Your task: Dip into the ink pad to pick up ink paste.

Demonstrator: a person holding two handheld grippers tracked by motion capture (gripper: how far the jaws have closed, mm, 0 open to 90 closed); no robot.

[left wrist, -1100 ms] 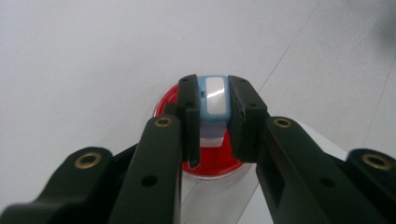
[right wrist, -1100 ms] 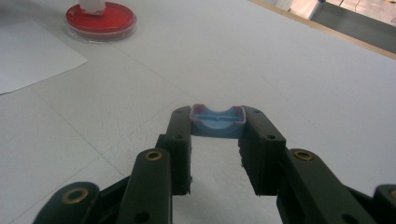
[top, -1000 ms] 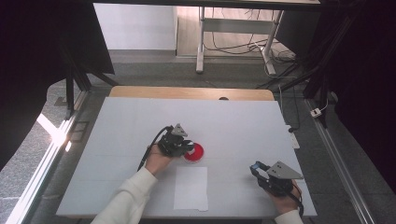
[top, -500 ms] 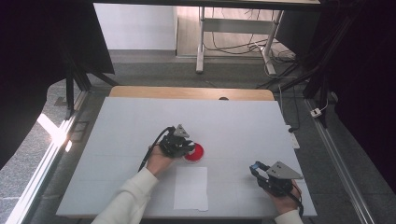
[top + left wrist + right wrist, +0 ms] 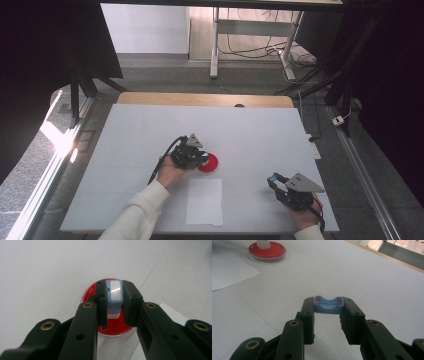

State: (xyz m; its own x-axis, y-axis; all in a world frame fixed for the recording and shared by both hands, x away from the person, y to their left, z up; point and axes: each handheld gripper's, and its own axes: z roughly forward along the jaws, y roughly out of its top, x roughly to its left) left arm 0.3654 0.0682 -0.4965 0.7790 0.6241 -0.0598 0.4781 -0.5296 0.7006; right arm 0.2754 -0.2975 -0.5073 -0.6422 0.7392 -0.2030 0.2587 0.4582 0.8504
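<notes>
Your left gripper (image 5: pixel 115 293) is clenched on a small light-blue stamp (image 5: pixel 114 296), jaws pressing both its sides. The stamp sits upright over the red ink pad (image 5: pixel 112 327), a round dish w/ a clear rim; whether its base touches the red surface can't be told, since the jaws hide that part. In the high view your left gripper (image 5: pixel 200 159) is near the table's middle, right at the ink pad (image 5: pixel 210 164).

Your right gripper (image 5: pixel 328 305) is grasping a blue cap (image 5: pixel 328 304) w/ a pinkish edge, pinched between the jaw tips, just above the white table (image 5: pixel 372 280). In the high view your right gripper (image 5: pixel 276 182) is near the table's front right, well apart from the pad.

A white paper sheet (image 5: pixel 205 201) lies flat on the table, just in front of the ink pad, betw. your two hands.
</notes>
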